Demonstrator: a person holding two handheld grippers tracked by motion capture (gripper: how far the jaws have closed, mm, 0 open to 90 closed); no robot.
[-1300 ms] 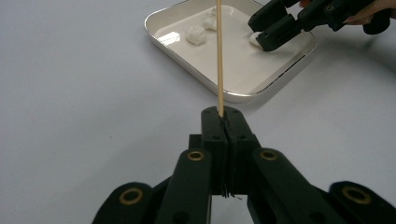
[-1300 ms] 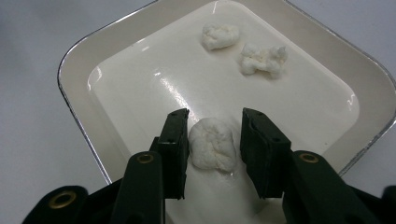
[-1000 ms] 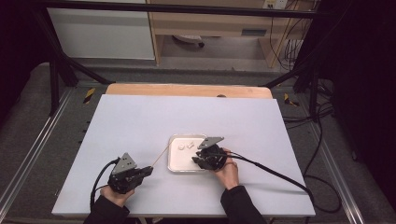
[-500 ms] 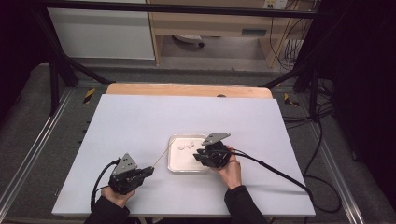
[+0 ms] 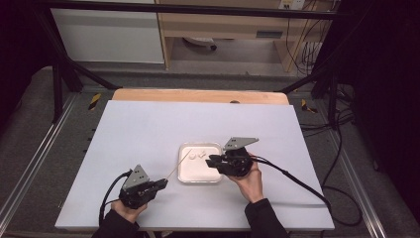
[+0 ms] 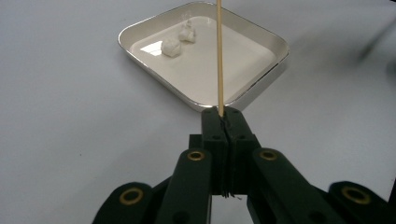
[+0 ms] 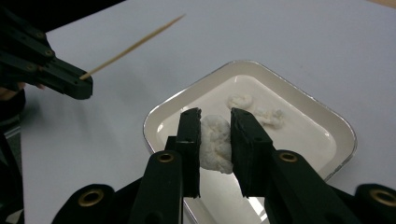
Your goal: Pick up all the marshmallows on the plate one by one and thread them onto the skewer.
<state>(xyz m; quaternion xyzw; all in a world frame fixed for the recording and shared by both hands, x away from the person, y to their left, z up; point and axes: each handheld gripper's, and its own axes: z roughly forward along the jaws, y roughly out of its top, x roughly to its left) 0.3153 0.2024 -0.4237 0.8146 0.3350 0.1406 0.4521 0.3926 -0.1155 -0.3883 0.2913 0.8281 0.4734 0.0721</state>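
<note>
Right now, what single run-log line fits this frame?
left gripper: shut on skewer | right gripper: shut on white lump above tray | two lumps in tray

Black tools [image 5: 210, 160] with brass rivets, grey triangular plates, black cables.

1. No words, labels, brands or numbers can be read anywhere in these views.
2. On the shelf unit behind the table [image 5: 148, 124] there is a small pale label [image 5: 270, 34], but it is too blurred to read.
3. The yellow-and-black striped tags [image 5: 94, 100] beside the table's far corners carry a pattern, not lettering.
4. The tray [image 6: 261, 39] and both grippers bear no markings that I can make out.
</note>
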